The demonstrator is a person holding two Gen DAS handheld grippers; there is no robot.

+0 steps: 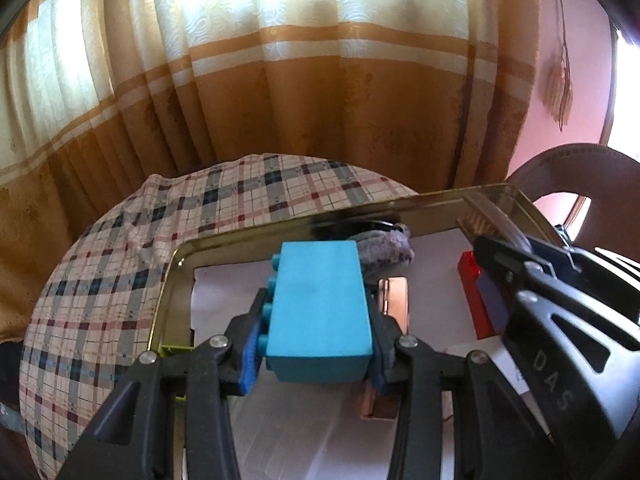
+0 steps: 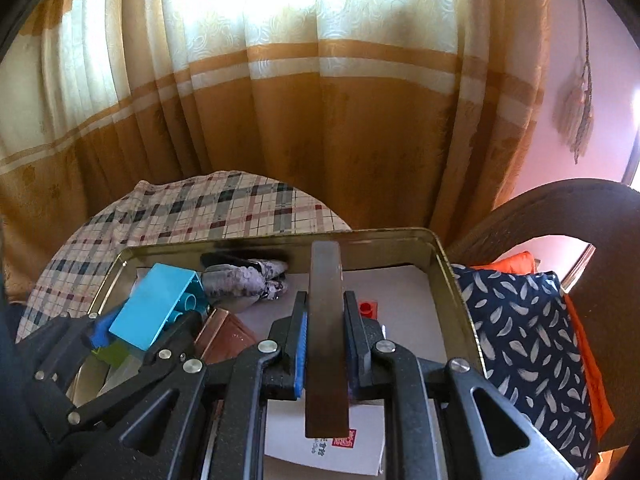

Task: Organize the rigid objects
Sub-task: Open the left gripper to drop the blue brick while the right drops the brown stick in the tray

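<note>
My left gripper point(image 1: 316, 344) is shut on a turquoise building block point(image 1: 320, 300), held studs to the left above a gold metal tray point(image 1: 176, 280) lined with white paper. The right gripper point(image 2: 326, 344) is shut on a dark brown flat bar point(image 2: 326, 280) that sticks out over the same tray point(image 2: 440, 252). A red brick point(image 2: 368, 309) lies on the paper just beyond the right fingers. In the right wrist view the left gripper point(image 2: 140, 328) and its turquoise block point(image 2: 156, 304) are at the left. In the left wrist view the right gripper point(image 1: 516, 264) is beside the red brick point(image 1: 474, 296).
A grey-purple cloth bundle point(image 2: 240, 280) lies at the tray's back wall. A copper-brown box point(image 2: 228, 336) and a green piece point(image 2: 114, 354) lie under the left gripper. The tray rests on a plaid tablecloth point(image 1: 100, 280). A navy patterned cushion point(image 2: 528, 340) and a brown chair point(image 2: 560, 216) are at the right.
</note>
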